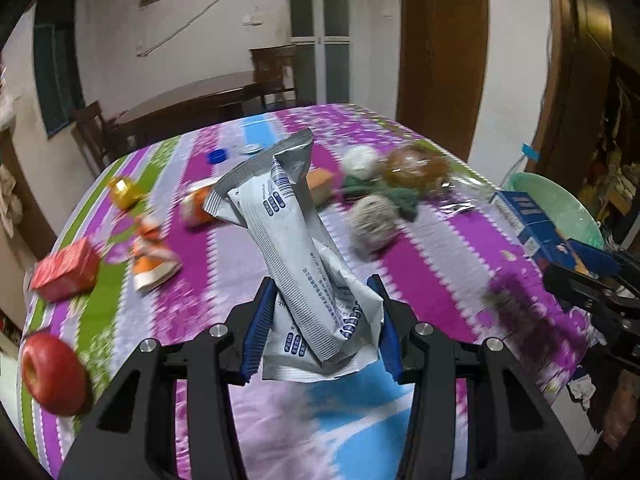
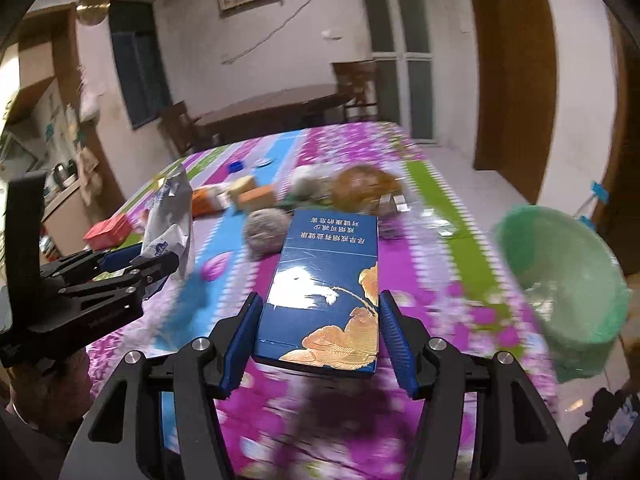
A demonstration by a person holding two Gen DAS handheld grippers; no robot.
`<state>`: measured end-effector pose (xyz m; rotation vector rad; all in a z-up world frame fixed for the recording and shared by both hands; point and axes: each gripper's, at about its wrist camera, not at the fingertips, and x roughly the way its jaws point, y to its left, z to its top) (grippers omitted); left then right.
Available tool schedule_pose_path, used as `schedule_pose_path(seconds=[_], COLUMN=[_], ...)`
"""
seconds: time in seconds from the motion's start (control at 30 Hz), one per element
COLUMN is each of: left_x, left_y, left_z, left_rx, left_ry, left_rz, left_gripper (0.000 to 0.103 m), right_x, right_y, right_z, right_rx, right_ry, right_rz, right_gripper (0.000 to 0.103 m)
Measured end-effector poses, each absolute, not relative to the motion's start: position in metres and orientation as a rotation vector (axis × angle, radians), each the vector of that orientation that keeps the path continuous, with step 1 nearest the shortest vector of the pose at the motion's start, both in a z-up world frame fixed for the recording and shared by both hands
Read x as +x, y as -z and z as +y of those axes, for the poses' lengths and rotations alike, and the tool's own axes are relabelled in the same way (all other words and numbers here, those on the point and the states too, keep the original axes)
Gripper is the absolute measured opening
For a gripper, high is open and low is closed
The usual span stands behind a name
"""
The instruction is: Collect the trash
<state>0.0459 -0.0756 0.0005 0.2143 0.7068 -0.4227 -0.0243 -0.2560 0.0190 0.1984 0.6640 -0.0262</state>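
Observation:
My left gripper (image 1: 322, 304) is shut on a crumpled silver-white wrapper (image 1: 296, 240) and holds it above the table; gripper and wrapper (image 2: 170, 224) also show at the left of the right wrist view. My right gripper (image 2: 318, 312) is shut on a blue carton with gold print (image 2: 324, 284), held above the table; the carton (image 1: 536, 224) also shows at the right of the left wrist view. A green-lined trash bin (image 2: 560, 272) stands off the table's right edge, also in the left wrist view (image 1: 560, 204).
On the floral tablecloth (image 1: 440, 264) lie a red box (image 1: 66, 270), a red apple (image 1: 52, 368), orange wrappers (image 1: 154, 256), a gold object (image 1: 124, 192), a blue cap (image 1: 218, 156), yarn balls (image 1: 374, 220), green cloth and bagged bread (image 1: 416, 168). A dark table and chairs stand behind.

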Motion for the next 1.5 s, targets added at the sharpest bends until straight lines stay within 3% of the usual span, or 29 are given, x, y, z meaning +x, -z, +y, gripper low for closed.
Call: schedule_pose_path(seconds=[0.67,1.5], left_x=[0.044,0.041], left_y=[-0.019,-0.014], left_z=[-0.232,-0.366], left_rx=[0.327,0.5], left_ry=[0.577,0.747], left_rz=[0.621,0.562], left_gripper=[0.045,0.045], right_x=[-0.078,-0.088], right_y=[-0.059,-0.051], right_z=[-0.395,-0.513], right_rx=[0.132,0.175], right_ry=[0.35,0.565], right_rz=[0.57,0.675], right_gripper=[0.06,0.06])
